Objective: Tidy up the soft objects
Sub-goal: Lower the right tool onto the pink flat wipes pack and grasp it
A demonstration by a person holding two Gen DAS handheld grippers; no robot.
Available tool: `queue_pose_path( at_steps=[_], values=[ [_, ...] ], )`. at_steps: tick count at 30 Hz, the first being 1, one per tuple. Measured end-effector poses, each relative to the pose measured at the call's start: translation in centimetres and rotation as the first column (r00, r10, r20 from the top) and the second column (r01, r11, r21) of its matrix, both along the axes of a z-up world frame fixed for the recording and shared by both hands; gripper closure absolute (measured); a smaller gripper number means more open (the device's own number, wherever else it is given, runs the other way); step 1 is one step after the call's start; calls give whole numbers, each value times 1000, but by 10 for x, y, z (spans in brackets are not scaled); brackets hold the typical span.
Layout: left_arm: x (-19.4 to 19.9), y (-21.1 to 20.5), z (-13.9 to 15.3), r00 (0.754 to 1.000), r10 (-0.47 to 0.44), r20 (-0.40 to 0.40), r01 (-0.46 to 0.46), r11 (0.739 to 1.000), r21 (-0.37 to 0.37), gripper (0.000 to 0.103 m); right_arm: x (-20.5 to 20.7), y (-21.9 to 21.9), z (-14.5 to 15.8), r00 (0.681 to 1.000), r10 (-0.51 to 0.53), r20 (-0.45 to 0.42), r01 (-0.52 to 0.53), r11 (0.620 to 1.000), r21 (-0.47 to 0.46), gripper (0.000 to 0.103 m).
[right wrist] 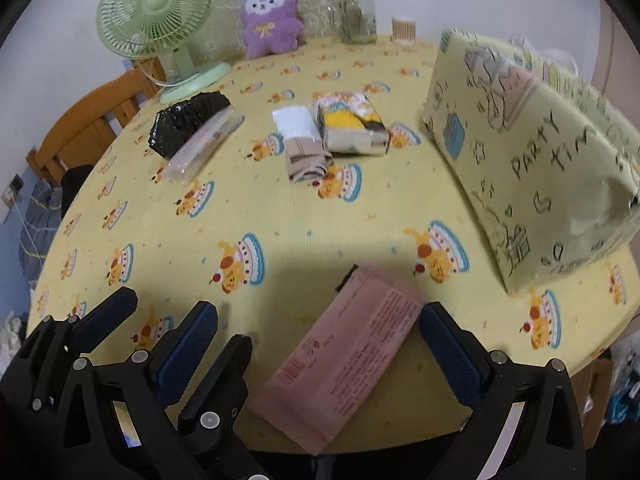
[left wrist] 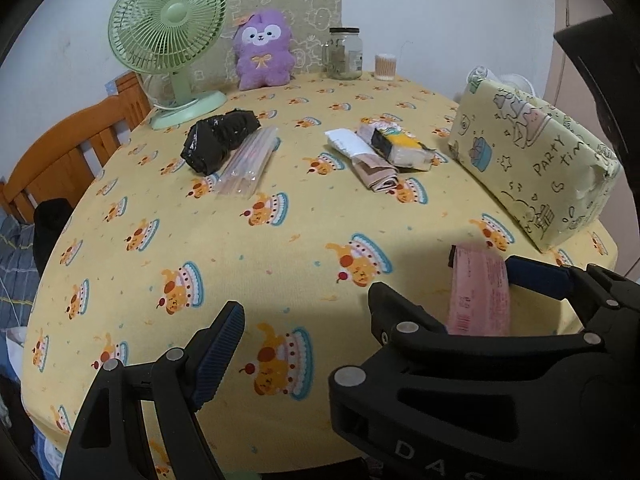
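While the pink packet lies flat on the near edge of the tablecloth, just in front of the right gripper, that gripper's jaws stand spread wide to either side of it, touching nothing. The left gripper hovers beside it with its jaws spread as well and nothing between them.

I judge the packet light and limp (a thin plastic wrap round something soft), likely to sag if lifted by one end and a little slippery; a pinch across its short width near the middle looks the safest hold.

Farther back, well apart from it, I count 1 black crinkled bundle touching 1 clear sleeve, then 1 white pack, 1 beige folded cloth and 1 yellow-and-black pack crowded together. That makes 6 small soft items in all. At the right sits 1 large parcel in party paper. Along the wall stand 1 green fan, 1 purple plush, 1 glass jar and 1 tub of cotton swabs.
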State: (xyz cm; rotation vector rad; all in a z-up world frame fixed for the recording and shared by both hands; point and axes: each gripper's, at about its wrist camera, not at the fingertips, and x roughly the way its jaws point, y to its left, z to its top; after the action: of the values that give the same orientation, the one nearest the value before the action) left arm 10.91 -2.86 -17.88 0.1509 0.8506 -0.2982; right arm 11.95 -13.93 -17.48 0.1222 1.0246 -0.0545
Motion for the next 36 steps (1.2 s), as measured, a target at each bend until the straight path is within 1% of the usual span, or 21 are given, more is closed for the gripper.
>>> queue_pose_path(
  at_steps=[4, 8, 19, 25, 32, 36],
  values=[
    [7, 4, -3, 1000, 5, -16, -5, 1000, -7, 19, 6, 7, -2, 1000, 13, -6, -14, 999, -30, 1],
    [15, 8, -3, 1000, 16, -23, -16, 1000, -10, 18, 14, 11, -3, 1000, 25, -15, -25, 999, -29, 1],
    [29, 23, -4, 999, 45, -12, -45, 999, -3, 15, 32, 25, -6, 999, 41, 5, -41, 999, -30, 0],
    [22, 26, -5, 999, 53, 2, -53, 999, -9, 15, 30, 30, -6, 998, 69, 13, -68, 997, -31, 0],
    [11, 28, -6, 999, 52, -2, -52, 998, -19, 14, 25, 30, -7, 993, 115, -3, -115, 992, -46, 0],
    [4, 29, -5, 999, 51, 4, -51, 999, -8, 14, 18, 27, -7, 993, 119, 21, -118, 992, -46, 0]
  ],
)
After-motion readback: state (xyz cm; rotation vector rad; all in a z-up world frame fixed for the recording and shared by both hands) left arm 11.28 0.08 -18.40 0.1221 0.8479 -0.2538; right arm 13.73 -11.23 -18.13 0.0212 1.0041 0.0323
